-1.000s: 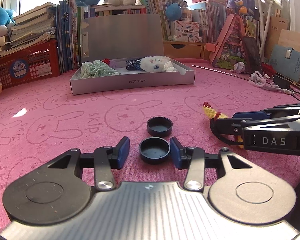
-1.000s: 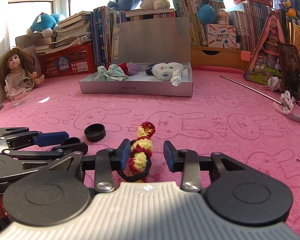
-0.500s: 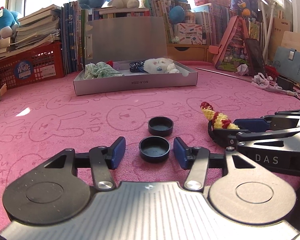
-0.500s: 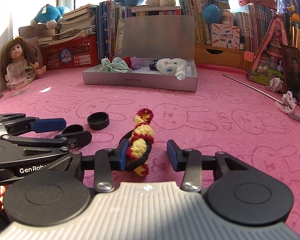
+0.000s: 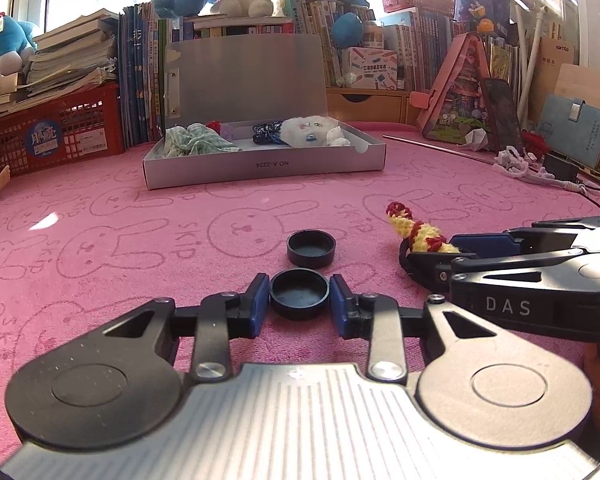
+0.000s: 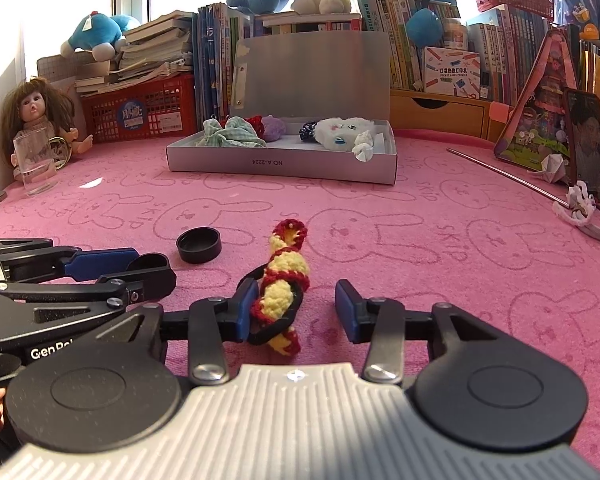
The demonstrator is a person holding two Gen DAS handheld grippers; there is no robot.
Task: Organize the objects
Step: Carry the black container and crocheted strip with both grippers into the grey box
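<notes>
**Pink bunny-print cloth: both claws straddling their targets**

Pink towelling cloth [image 5: 100, 248] covers the table. Lower centre of the left view, the left gripper [image 5: 299, 300] brackets a shallow round black plastic cap [image 5: 299, 293], pads at its rim; whether it is clamped, I cannot tell. Lower centre of the right view, the right gripper [image 6: 296, 311] stands released around a yellow-and-red crocheted hair tie [image 6: 281, 284], which lies against the left pad with its long axis running away from the claw. Beyond lie a second black cap [image 5: 311, 248], then the open grey cardboard box [image 5: 266, 168], upper centre.

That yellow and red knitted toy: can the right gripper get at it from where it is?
Probably yes. The knitted toy already lies between the right gripper's open fingers, against the left one, with nothing blocking it.
</notes>
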